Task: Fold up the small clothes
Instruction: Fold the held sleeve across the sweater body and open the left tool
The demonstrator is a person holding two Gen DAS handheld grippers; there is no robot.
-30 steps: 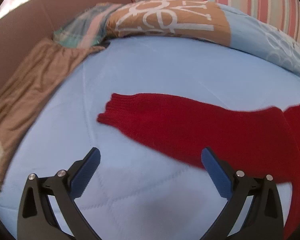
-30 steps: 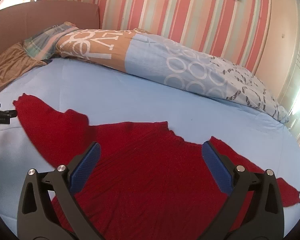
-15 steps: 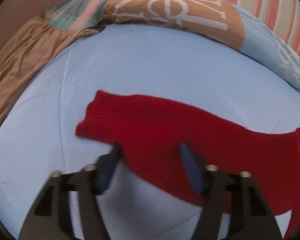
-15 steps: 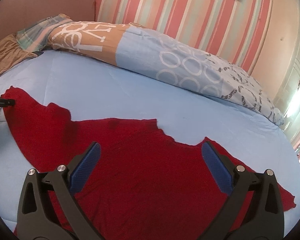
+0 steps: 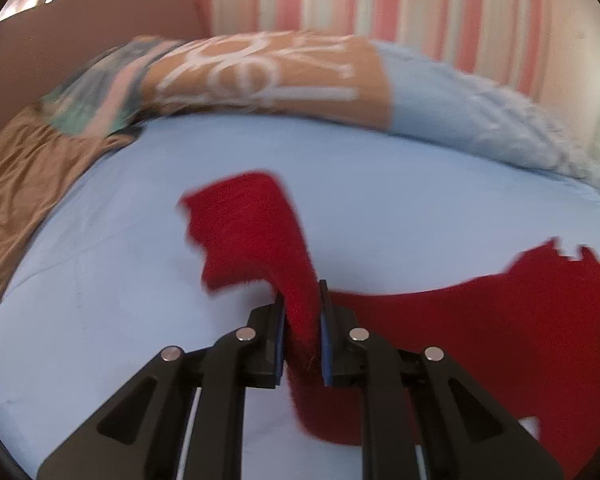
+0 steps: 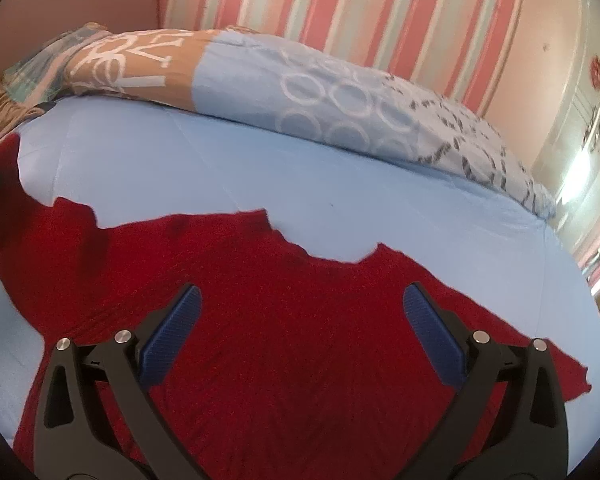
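A red knit sweater (image 6: 292,320) lies spread on the light blue bed sheet (image 6: 260,168). My left gripper (image 5: 302,304) is shut on the sweater's left sleeve (image 5: 256,232) and holds it lifted off the sheet, the cuff end standing up beyond the fingers. The sweater's body (image 5: 500,340) lies flat to the right in the left wrist view. My right gripper (image 6: 300,304) is open and empty, hovering over the sweater's chest below the neckline. The lifted sleeve shows at the far left of the right wrist view (image 6: 4,184).
A rolled patterned duvet (image 6: 300,88) lies along the back of the bed. A brown cloth (image 5: 16,184) lies at the left edge by the headboard (image 5: 80,40). A striped wall (image 6: 340,12) stands behind. The bed's right edge (image 6: 572,264) drops off near a cupboard.
My left gripper moved onto the sleeve, closed on it and lifted it, so the cuff now stands up. My right gripper stayed open and shifted slightly forward over the sweater body.
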